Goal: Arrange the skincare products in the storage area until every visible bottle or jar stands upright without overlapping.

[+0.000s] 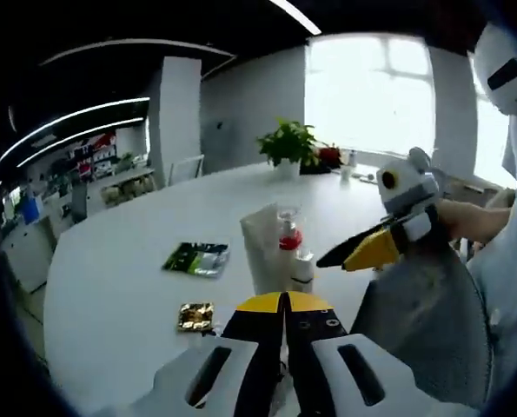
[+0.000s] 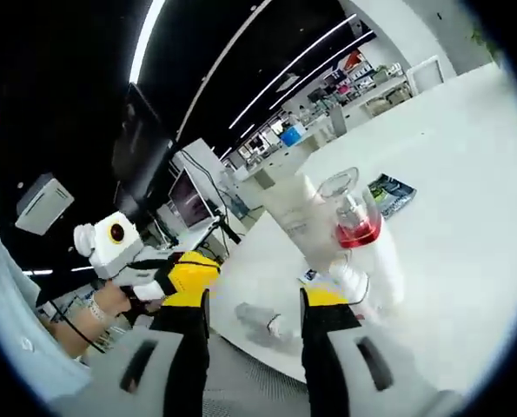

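White table (image 1: 110, 287), upright clear bottle (image 2: 355, 217) — red liquid inside, white tube (image 1: 262, 248) beside.

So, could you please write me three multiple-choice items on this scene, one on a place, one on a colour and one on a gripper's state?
1. Where does the green packet lie?
A. Flat on the white table
B. On top of the white tube
C. Between the left gripper's jaws

2. What colour is the collar under the clear cap of the pump bottle?
A. Blue
B. Red
C. Green

3. How do the jaws of the left gripper stand?
A. Wide apart
B. Closed on the gold packet
C. Shut together on nothing

Answers:
1. A, it lies on the bare tabletop, apart from the white tube.
2. B, a red band shows below the cap.
3. C, the yellow tips meet, and the gold packet lies beside them on the table.
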Tool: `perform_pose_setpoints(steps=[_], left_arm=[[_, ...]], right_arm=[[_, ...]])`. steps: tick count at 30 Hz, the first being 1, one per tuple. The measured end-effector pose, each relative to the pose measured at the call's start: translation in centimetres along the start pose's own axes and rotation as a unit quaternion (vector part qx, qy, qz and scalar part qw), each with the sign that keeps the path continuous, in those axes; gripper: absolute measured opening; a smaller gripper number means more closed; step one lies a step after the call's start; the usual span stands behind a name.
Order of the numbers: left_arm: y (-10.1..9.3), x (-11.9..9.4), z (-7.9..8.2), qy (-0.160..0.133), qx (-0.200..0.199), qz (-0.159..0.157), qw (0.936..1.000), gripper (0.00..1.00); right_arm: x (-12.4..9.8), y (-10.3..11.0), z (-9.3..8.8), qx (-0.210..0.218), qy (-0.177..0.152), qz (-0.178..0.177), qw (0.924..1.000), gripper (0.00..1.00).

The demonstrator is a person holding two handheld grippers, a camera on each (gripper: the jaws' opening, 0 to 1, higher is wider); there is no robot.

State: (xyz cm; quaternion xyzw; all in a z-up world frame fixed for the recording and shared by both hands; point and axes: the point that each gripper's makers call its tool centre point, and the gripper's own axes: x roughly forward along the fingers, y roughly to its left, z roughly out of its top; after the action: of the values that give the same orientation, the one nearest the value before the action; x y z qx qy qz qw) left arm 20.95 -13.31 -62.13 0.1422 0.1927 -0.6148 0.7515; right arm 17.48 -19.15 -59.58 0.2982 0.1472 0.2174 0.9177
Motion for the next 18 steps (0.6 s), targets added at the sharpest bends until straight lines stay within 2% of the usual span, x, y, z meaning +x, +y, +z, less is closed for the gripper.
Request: perform_pose_setpoints(steps=[1, 2, 3, 5, 8, 9, 12, 16, 17, 18], left_arm=[[0.2, 0.2, -0.5, 0.006, -0.012, -0.003, 0.9999, 0.0], [0.6, 0.2, -0.3, -0.004, 0.001, 0.008, 1.0, 0.0], [0.7, 0.0, -0.4, -0.003, 0.02, 0.015, 0.9997, 0.0], [0.3, 0.1, -0.6, 0.01, 0.028, 0.008, 0.9995, 0.0], [1.2, 0.2, -1.8, 0.052, 0.086, 0.018, 0.9947, 0.01], [1.5, 0.1, -2.2, 0.069, 0.098, 0.016, 0.9926, 0.06], [2.3, -0.4, -2.8, 0.095, 0.135, 0.01, 0.9862, 0.16], [4.0, -1.1, -3.6, 0.133, 0.208, 0.005, 0.969, 0.24], [4.9, -1.5, -4.1, 0.158, 0.211, 0.01, 0.9647, 0.25], [5.5, -1.7, -4.5, 0.172, 0.203, 0.014, 0.9638, 0.27]], right_arm=[[-0.4, -0.1, 0.3, -0.005, 0.003, -0.006, 1.0, 0.39], [-0.5, -0.5, 0.6, -0.033, 0.002, -0.018, 0.9993, 0.4], [-0.9, -0.8, 0.4, -0.049, 0.019, -0.026, 0.9983, 0.4], [-1.1, -0.7, 0.4, -0.045, 0.021, -0.022, 0.9985, 0.42], [-1.4, -0.9, 0.3, -0.027, 0.022, -0.014, 0.9993, 0.42], [-1.5, -0.9, 0.3, -0.028, 0.021, -0.015, 0.9993, 0.42], [-1.4, -0.5, 0.4, -0.028, 0.021, -0.007, 0.9994, 0.41], [-1.5, -0.3, 0.1, -0.031, 0.03, -0.005, 0.9991, 0.43], [-1.5, -0.3, 0.1, -0.032, 0.031, -0.005, 0.999, 0.43], [-1.5, -0.3, 0.1, -0.032, 0.032, -0.006, 0.999, 0.43]])
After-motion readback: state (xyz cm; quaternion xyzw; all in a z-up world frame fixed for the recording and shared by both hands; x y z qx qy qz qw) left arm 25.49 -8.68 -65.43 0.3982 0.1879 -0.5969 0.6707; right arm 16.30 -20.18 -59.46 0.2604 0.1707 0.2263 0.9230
